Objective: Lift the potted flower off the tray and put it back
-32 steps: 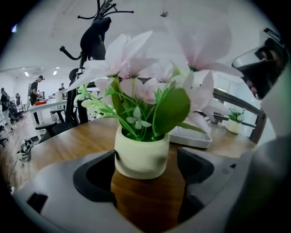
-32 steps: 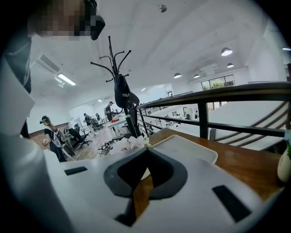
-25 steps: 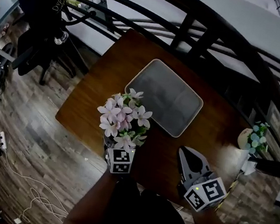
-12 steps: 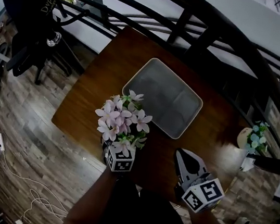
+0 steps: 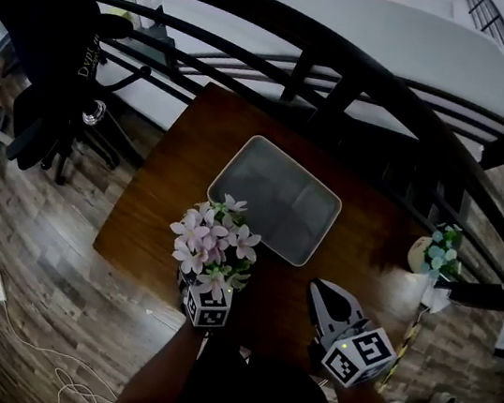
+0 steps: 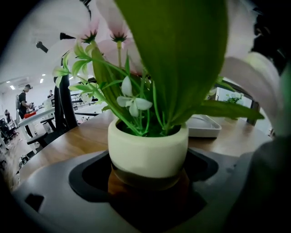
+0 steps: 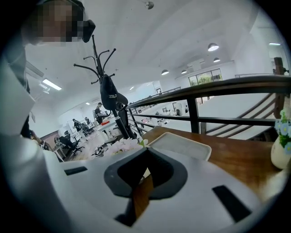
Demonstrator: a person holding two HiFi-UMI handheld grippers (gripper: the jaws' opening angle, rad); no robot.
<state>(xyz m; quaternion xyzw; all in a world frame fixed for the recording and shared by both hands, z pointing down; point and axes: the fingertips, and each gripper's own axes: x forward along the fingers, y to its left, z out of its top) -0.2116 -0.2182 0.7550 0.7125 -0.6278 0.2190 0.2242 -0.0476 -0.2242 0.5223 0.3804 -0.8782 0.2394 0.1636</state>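
The potted flower, pink blooms in a cream pot, is off the grey tray, just past its near-left corner. My left gripper is shut on the pot, a jaw on either side; in the head view only its marker cube shows below the blooms. I cannot tell whether the pot touches the table. The tray lies empty behind the pot. My right gripper hovers near the table's front right, jaws shut with nothing between them, and points toward the tray.
The brown wooden table stands against a dark railing. A second small potted flower sits at the table's far right edge. A coat stand is off to the left on the floor.
The head camera has shifted, so the whole scene sits a little lower in the picture. The flower stays in my left gripper beside the tray. The right gripper holds its place.
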